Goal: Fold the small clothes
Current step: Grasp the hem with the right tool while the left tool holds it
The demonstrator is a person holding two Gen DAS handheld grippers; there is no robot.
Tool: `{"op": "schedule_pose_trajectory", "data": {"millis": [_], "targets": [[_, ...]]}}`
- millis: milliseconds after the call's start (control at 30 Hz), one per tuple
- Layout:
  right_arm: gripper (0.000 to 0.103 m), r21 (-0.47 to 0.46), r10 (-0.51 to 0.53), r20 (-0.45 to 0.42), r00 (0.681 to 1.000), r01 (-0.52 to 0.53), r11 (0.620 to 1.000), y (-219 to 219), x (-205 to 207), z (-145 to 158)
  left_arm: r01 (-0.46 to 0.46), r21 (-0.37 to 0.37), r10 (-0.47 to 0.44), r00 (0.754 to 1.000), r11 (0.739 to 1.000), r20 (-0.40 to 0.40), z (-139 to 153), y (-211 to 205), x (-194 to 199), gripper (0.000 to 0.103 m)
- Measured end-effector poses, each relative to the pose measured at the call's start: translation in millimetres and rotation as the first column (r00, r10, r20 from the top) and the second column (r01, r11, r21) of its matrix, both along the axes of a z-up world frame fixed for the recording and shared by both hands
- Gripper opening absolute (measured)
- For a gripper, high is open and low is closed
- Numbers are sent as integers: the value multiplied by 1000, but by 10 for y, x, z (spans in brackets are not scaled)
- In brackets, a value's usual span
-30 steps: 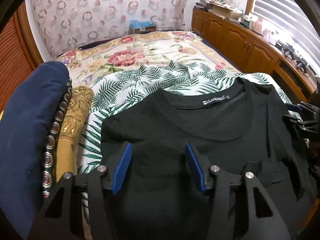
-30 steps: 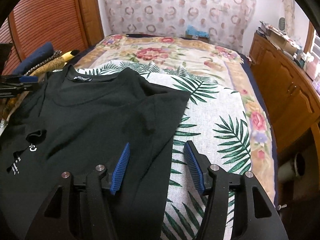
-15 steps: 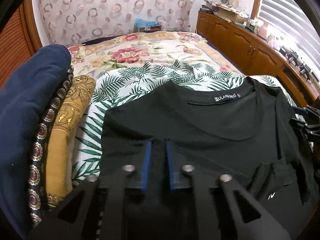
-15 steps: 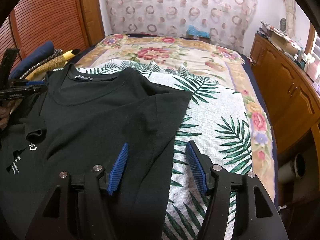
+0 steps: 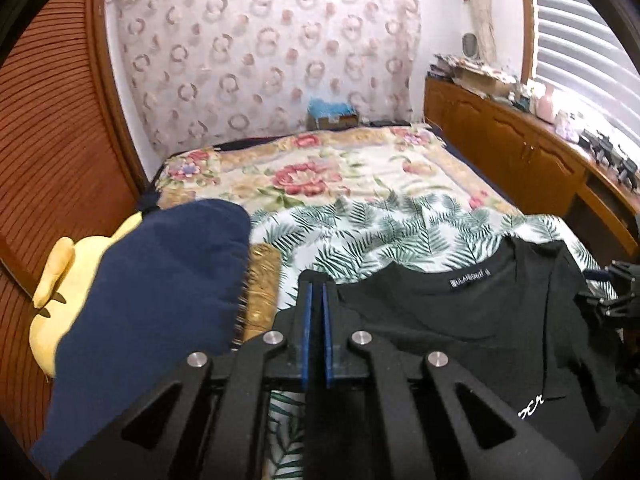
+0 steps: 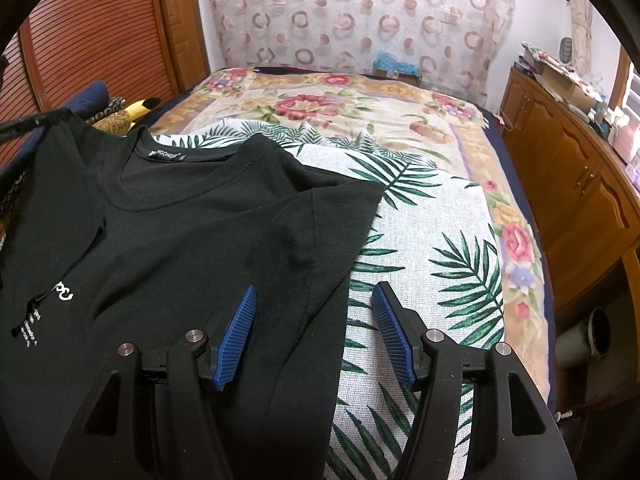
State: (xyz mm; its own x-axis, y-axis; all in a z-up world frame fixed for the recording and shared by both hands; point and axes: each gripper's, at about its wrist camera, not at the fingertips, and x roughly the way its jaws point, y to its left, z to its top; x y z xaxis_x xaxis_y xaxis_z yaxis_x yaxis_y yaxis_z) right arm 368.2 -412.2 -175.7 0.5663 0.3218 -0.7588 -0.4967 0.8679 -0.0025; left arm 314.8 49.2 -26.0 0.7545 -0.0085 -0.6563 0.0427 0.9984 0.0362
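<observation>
left gripper (image 5: 315, 300): blue pads pressed together, pinching the black T-shirt (image 6: 192, 232) at its left sleeve edge, that edge lifted | right gripper (image 6: 314, 300): spread, straddling shirt's right side edge | shirt: collar-up on palm-leaf cloth (image 6: 432, 248) over the bed (image 6: 360, 96)

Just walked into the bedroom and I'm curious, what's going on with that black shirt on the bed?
A person with a handheld gripper in each hand is folding a black T-shirt spread on the palm-leaf cloth on the bed. The left gripper has just closed on the shirt's left sleeve edge and holds it raised. The right gripper is open, its fingers on either side of the shirt's right edge, not gripping yet.
</observation>
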Motion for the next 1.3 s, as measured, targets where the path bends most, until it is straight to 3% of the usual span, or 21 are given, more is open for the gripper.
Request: {"op": "schedule_pose_trajectory", "data": {"millis": [233,567,667,700,767,867,933,1000,1133,1300], "targets": [[62,-12,26,-19,999,-27,1000,36,55,41,-38,-30,39,999,999,35,120,258,-99,2],[62,73,-5,-102,995,12,997,-65,592,109,10,-65,-7,999,998,45,116,160,-247,2],[61,43,-14,-100,995,19,999,-16,677,90,22,-74,-18,999,997,46,119,141,-301,2],[59,28,-7,-89,996,10,1000,26,674,91,27,-79,-23,999,996,48,123,137,-327,2],[38,5,17,-72,997,-17,1000,99,662,82,41,-87,-37,998,995,52,125,113,-396,2],[16,-17,62,-46,997,-63,998,213,593,75,56,-88,-50,997,995,63,146,87,-503,2],[8,-62,91,-22,996,-93,994,306,497,96,64,-92,-58,996,994,74,178,67,-604,2],[6,-62,99,23,995,-98,993,310,386,184,73,-94,-64,994,993,87,214,56,-729,2],[5,38,64,134,989,-70,997,189,57,565,82,-105,-69,991,991,118,301,88,-1011,2],[5,80,46,195,980,-63,995,83,-369,828,94,-114,-76,985,989,153,352,113,-1364,2]]}}
